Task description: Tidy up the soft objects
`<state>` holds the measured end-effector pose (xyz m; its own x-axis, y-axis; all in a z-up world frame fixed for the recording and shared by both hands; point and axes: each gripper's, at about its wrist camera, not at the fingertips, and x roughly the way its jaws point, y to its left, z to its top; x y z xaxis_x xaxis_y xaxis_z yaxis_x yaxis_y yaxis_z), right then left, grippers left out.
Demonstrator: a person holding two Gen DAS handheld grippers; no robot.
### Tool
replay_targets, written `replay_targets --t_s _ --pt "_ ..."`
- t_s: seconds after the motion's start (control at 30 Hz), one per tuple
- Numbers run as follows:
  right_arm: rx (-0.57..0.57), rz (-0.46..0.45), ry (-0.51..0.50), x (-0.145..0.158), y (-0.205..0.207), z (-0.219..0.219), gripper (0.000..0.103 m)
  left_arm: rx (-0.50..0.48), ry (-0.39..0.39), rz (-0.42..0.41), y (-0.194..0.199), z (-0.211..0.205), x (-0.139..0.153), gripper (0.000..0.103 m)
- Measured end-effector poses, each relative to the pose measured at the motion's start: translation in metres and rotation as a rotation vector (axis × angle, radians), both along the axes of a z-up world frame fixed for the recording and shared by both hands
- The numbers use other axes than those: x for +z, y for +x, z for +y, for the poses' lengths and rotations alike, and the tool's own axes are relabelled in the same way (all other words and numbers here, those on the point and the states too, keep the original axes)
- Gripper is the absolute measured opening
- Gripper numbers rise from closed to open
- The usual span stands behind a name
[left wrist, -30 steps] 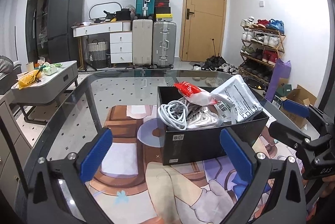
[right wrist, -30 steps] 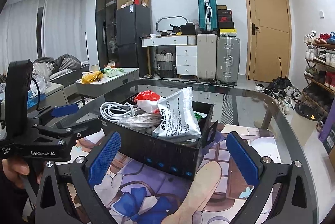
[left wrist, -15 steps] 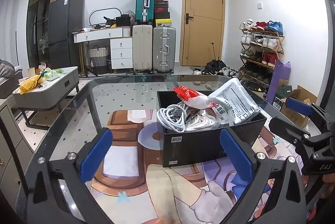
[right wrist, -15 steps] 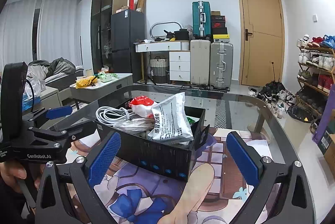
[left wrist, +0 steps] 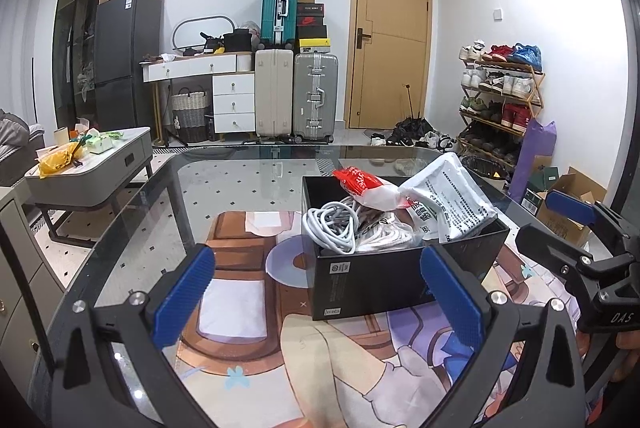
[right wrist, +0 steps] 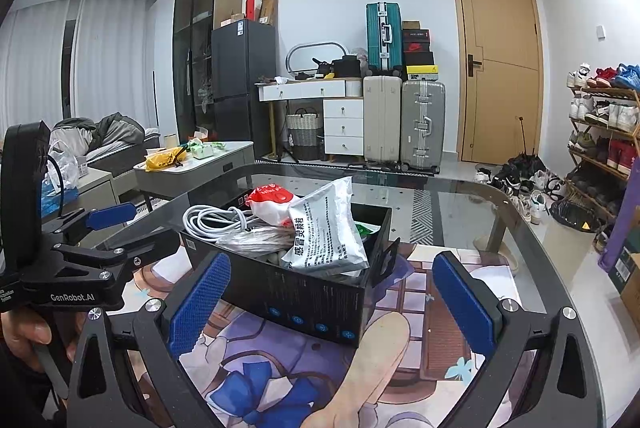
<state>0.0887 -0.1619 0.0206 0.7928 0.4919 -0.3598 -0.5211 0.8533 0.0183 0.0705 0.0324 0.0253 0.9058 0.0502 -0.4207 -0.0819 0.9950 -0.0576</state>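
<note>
Glass worktop [left wrist: 248, 187] w/ printed mat [left wrist: 240, 308] on it; black box [left wrist: 384, 280] sits on the mat, right of centre in the left wrist view. Box is overfull: white pouch [right wrist: 324, 232] leans up over the rim, red-white packet [left wrist: 368, 187] perched on top, white cable coil [left wrist: 332, 228] and a bagged cable bundle [right wrist: 256, 240] heaped at the near-left end.

Left gripper [left wrist: 316, 292] and right gripper [right wrist: 332, 296]: both wide open, nothing held, short of the box, not touching.

Risks, big to small:
- Box prob. light; a nudge from either gripper could slide it toward the worktop edge.
- Pouch is slick, leaning; a pinch at a corner may slip, or tip it out.
- Packet could roll off if the pouch is pulled.
- Coil loops may snag, dragging neighbours along.
</note>
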Motion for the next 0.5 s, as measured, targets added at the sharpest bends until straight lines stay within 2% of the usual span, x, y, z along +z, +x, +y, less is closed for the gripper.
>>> replay_targets --t_s 0.5 --pt "0.0 0.001 0.001 -0.0005 -0.0011 0.0001 0.103 0.015 -0.002 -0.005 -0.0001 -0.0003 0.0003 0.103"
